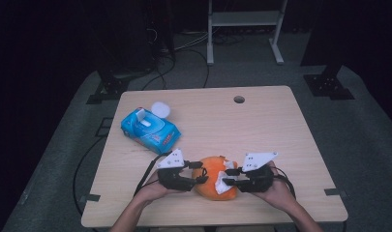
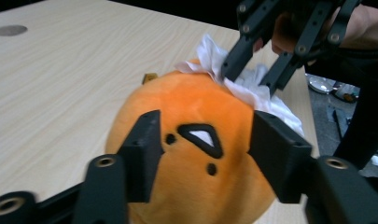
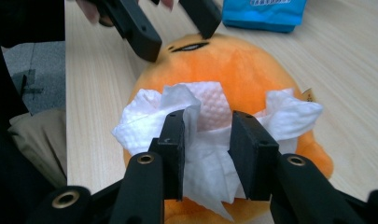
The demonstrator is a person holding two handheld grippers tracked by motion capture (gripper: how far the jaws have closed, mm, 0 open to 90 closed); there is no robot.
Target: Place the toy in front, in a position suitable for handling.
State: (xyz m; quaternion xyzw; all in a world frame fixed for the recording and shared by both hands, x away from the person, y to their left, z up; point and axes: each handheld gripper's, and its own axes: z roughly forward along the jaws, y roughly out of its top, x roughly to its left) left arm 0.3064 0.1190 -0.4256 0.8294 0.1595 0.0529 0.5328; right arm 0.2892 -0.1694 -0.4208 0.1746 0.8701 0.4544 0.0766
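Note:
An orange plush toy (image 1: 214,186) with a black-outlined face lies near the table's front edge. A crumpled white tissue (image 1: 226,173) rests on its right side. My left gripper (image 1: 199,172) reaches in from the left, and its jaws stand apart on either side of the plush's face (image 2: 196,135), not squeezing it. My right gripper (image 1: 229,177) comes from the right. Its jaws are open, and the tissue (image 3: 203,116) lies loose between them on top of the plush (image 3: 233,65). The right gripper's fingers (image 2: 233,60) show over the tissue (image 2: 256,93) in the left gripper view.
A blue pack of wet wipes (image 1: 150,128) lies at the back left of the wooden table (image 1: 271,130), with a small white round piece (image 1: 160,108) behind it. A round cable hole (image 1: 239,99) sits near the far edge. Dark floor and stands surround the table.

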